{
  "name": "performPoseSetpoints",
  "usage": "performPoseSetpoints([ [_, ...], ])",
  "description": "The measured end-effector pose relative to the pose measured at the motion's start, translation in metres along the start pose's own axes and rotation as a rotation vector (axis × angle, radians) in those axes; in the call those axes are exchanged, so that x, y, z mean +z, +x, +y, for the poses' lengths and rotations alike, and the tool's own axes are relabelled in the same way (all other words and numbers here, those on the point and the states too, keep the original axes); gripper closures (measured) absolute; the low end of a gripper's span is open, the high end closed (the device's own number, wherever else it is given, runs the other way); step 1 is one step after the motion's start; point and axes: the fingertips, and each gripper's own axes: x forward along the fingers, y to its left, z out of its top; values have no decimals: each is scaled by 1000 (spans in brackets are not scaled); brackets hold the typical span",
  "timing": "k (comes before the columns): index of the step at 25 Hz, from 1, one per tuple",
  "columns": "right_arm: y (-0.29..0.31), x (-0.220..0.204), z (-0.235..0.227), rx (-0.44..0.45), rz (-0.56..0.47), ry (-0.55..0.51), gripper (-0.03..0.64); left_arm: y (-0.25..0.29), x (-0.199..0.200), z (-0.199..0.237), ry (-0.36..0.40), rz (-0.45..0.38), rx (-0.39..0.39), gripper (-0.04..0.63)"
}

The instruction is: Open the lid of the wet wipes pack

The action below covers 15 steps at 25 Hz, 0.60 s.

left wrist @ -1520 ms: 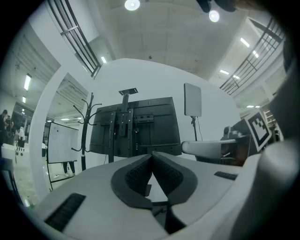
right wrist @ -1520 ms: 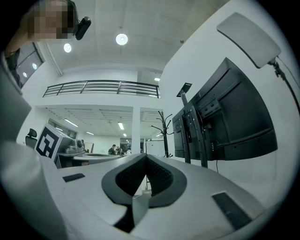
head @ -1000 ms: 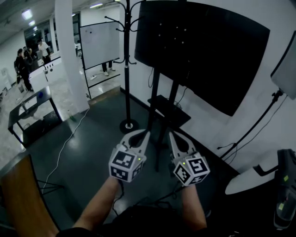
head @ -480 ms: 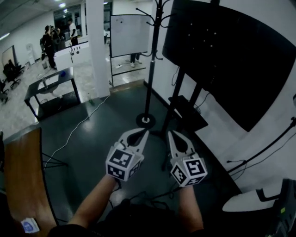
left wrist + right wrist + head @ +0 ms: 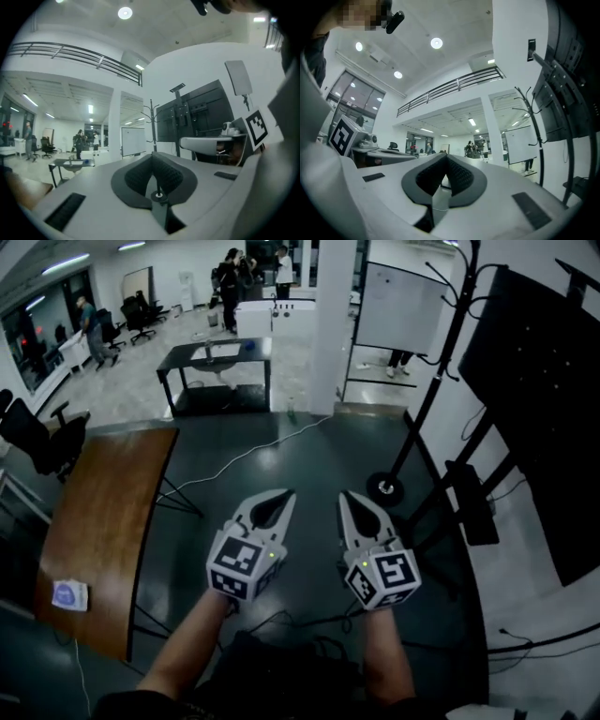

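Note:
A small white and blue wet wipes pack (image 5: 68,594) lies flat on the wooden table (image 5: 112,512) at the head view's lower left, near the table's front end. My left gripper (image 5: 289,493) and right gripper (image 5: 344,495) are held side by side in mid-air over the dark floor. They point forward, well to the right of the pack and apart from it. Both are shut with nothing between the jaws. In the left gripper view the left gripper (image 5: 152,155) faces the open room with its tips together. The right gripper (image 5: 446,156) looks the same in its own view.
A black desk (image 5: 217,367) stands beyond the wooden table, with an office chair (image 5: 37,442) at the far left. A coat stand (image 5: 384,488), a big black screen on a stand (image 5: 553,409) and a whiteboard (image 5: 403,310) fill the right. People stand far back.
The view has swung left: the black screen slid to the right edge and the wooden table with the pack came into sight. Both grippers turned along with it, still shut and side by side.

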Motion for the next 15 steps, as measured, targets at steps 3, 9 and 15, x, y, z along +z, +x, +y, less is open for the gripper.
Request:
performPoseSetpoints([
  [3,39,-11,53,113,5,11,606,-43,-8,53,-9,5,116,589],
  [9,110,-25,173,340,28,-6,606,-136,-25,150,-14,24,323,589],
  [15,153,-42,293,546,65,-13,606,-239,-46,223,-45,53,530,589],
])
